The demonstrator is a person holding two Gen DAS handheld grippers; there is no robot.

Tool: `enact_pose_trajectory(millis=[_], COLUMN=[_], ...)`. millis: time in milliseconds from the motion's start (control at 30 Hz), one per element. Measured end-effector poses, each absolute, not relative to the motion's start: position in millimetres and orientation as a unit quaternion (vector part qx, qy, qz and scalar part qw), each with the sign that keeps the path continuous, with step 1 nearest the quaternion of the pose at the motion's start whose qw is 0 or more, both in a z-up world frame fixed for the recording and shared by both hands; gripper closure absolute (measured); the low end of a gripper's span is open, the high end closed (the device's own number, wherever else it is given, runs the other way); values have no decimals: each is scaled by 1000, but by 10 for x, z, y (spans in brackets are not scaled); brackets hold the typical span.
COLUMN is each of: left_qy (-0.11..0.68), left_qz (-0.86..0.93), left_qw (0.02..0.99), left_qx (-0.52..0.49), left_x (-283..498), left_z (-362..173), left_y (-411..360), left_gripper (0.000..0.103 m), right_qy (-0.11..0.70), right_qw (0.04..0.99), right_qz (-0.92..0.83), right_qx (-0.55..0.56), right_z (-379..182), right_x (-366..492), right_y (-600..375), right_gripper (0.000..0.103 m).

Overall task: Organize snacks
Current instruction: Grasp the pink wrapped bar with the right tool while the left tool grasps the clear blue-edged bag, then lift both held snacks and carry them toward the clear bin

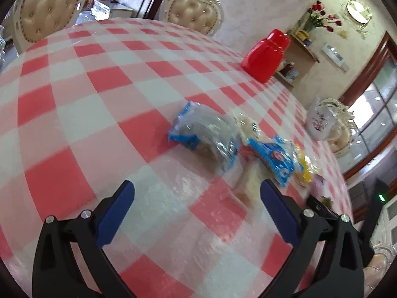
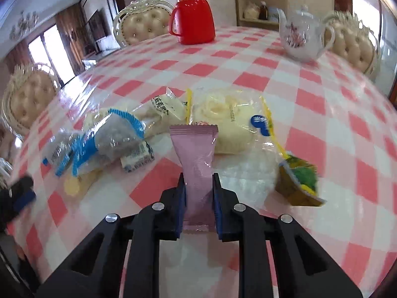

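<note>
- Centrally, pink wrapper [image 2: 196,166]: one long, narrow snack packet, pinched near its lower half by the right tongs [image 2: 198,183]; long axis runs straight away from the camera along the fingers, crimped far end pointing toward the pile, near end sticking out behind the pads.
- Right tongs: closed down to the packet's width, both blue pads pressed on its sides; packet held above the surface [image 2: 310,129].
- Left tongs [image 1: 197,191]: spread wide, nothing between the fingers, hovering over the checked cloth short of the pile; whether they touch the cloth cannot be told.
- Bun packet [image 2: 223,119]: clear wrap with yellow edges, pale bun inside, lying flat just beyond the pink wrapper's far end.
- White packet [image 2: 166,106]: printed, lying beside the bun packet on its left, edges overlapping.
- Blue-edged packets [image 2: 114,134]: clear wraps with dark contents, heaped left of the pink wrapper; seen also from the left wrist view [image 1: 206,134], blurred.
- Green-yellow packet [image 2: 300,181]: small, lying apart to the right.
- Red jug [image 2: 192,12]: upright with lid, far side of surface.
- Teapot [image 2: 301,36]: white, floral, right of the jug, well apart from the snacks.
</note>
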State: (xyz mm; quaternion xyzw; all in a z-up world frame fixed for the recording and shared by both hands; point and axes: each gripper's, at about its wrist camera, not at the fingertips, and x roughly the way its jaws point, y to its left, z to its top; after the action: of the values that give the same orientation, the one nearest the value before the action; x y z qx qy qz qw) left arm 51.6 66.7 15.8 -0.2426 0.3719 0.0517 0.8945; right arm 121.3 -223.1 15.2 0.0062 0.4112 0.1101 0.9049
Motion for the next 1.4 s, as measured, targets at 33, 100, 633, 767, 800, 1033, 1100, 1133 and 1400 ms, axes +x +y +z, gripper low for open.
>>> enact_pose_trajectory(millis=[33, 100, 633, 767, 800, 1033, 1100, 1133, 1400], left_qy=[367, 374, 450, 435, 433, 425, 425, 424, 412], left_qz=[65, 84, -6, -6, -9, -9, -10, -11, 0], left_qw=[899, 903, 893, 900, 901, 904, 904, 904, 908], left_qx=[-228, -195, 10, -5, -16, -33, -49, -57, -81], left_x=[567, 747, 1500, 1372, 1315, 984, 890, 829, 360], left_z=[202, 282, 87, 93, 105, 150, 160, 174, 288], left_y=[677, 690, 301, 302, 328, 399, 439, 457, 518], left_gripper=[2, 2, 41, 41, 41, 41, 41, 41, 40], right_qy=[407, 409, 410, 410, 410, 404, 402, 402, 393], right_qw=[907, 905, 904, 902, 901, 901, 901, 901, 904], right_qz=[111, 112, 115, 122, 126, 130, 128, 127, 117], right_qx=[8, 17, 46, 60, 68, 92, 98, 99, 118], right_z=[163, 158, 159, 154, 149, 161, 161, 161, 180], right_x=[1181, 1150, 1166, 1168, 1171, 1157, 1153, 1152, 1126], right_y=[-2248, -2281, -2342, -2382, -2404, -2481, -2509, -2513, -2605], right_gripper=[83, 83, 83, 83, 83, 83, 83, 83, 83])
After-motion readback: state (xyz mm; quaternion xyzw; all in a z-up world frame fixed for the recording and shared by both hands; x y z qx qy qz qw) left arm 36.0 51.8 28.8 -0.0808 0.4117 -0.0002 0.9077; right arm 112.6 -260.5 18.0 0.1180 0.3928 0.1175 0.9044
